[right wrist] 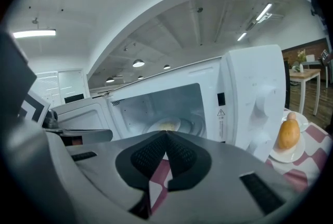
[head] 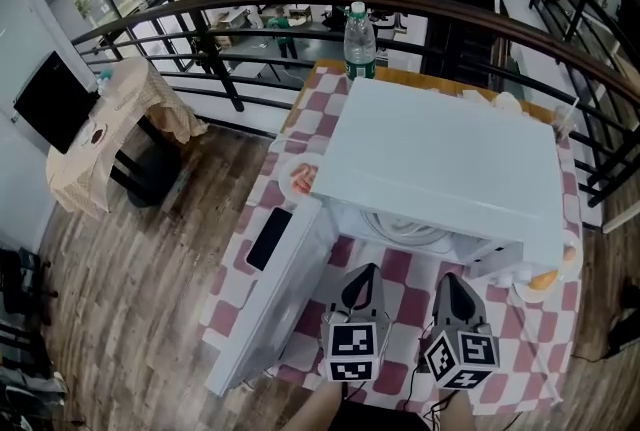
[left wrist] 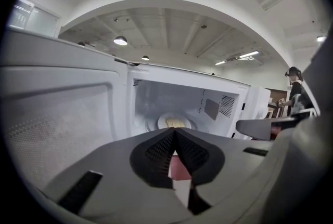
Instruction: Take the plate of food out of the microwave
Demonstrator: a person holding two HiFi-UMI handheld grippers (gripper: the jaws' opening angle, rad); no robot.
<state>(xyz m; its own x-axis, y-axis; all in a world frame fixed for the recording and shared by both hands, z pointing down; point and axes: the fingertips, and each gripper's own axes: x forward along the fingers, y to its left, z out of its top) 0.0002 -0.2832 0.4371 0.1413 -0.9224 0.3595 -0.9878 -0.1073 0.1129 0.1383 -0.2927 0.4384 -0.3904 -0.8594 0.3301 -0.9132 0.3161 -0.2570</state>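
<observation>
Inside the open microwave [head: 445,169], on the turntable, sits the plate of food [left wrist: 174,122], not yet touched. You hold both tools low in front of the opening, over the checked tablecloth [head: 545,329]. The left gripper [head: 364,271] is near the swung-out door [head: 275,289], and the right gripper [head: 448,279] is toward the control panel side. Each has its jaws pressed together with nothing between them, so neither can take the plate as it stands.

Spread the jaws before you go in, not inside the cavity, where room looks tight. Judging from here, a two-sided hold suits this best. Bring one gripper to the plate's left rim and the other to its right rim. Come in level and close on the rim only, clear of the food. Lift just enough to free the plate from the turntable, then draw it straight out toward you, holding it flat so nothing slides. Mind the door on your left and the small plate of bread [right wrist: 287,134] at the microwave's right when you set it down.
</observation>
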